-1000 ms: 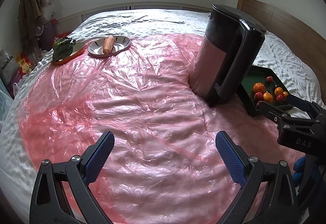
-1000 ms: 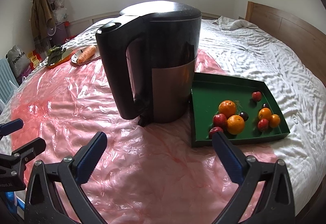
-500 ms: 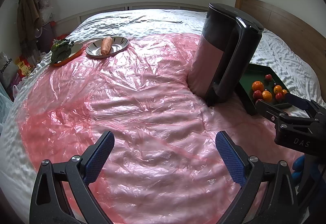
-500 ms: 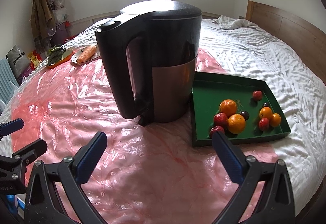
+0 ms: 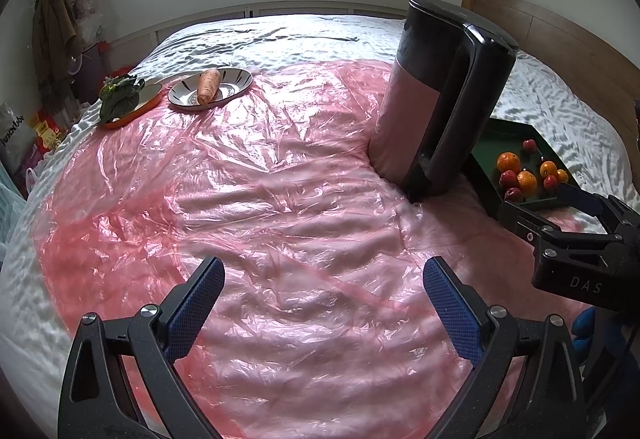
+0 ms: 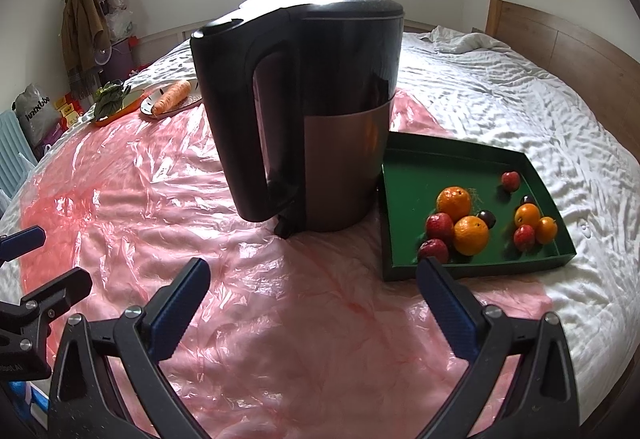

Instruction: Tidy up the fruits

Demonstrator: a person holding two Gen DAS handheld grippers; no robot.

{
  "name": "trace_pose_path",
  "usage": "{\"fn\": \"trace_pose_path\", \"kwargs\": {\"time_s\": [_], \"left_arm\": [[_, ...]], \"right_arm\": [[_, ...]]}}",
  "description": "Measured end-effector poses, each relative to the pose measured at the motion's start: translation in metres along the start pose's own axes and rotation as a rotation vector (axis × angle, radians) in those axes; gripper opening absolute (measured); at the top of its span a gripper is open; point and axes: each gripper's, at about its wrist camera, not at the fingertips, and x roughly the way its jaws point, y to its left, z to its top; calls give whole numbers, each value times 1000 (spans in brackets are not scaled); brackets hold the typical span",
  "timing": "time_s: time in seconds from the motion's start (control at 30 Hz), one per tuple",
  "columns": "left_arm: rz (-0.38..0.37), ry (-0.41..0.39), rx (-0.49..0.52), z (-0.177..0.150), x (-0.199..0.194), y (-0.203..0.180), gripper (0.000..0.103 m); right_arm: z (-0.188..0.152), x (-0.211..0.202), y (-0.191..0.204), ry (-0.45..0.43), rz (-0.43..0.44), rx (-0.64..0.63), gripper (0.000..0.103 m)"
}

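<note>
A green tray (image 6: 412, 175) lies on the bed at the right and holds several fruits: oranges (image 6: 454, 201), small red fruits (image 6: 439, 225) and a dark plum (image 6: 487, 218). In the left wrist view the same tray (image 5: 492, 147) shows partly behind the kettle, its oranges (image 5: 509, 162) visible. My right gripper (image 6: 312, 287) is open and empty, low over the pink plastic sheet, just short of the tray's near edge. My left gripper (image 5: 323, 289) is open and empty over the sheet's middle. The right gripper (image 5: 560, 217) appears at the right of the left wrist view.
A tall black and copper kettle (image 6: 312, 111) stands just left of the tray. At the far left, a plate holds a carrot (image 5: 209, 86) and an orange dish (image 5: 150, 99) holds leafy greens (image 5: 120, 95). A wooden headboard (image 6: 560, 43) bounds the right.
Both views have shifted slightly; the kettle and tray sit a little nearer in the right wrist view. Both grippers stay open and empty.
</note>
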Motion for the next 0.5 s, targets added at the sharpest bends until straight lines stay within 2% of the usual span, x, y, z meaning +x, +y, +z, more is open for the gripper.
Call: {"fn": "trace_pose_path", "kwargs": {"time_s": [0.5], "left_arm": [[8, -5, 4, -2, -1, -1, 98]], "right_arm": [[-3, 3, 0, 6, 3, 5, 103]]}}
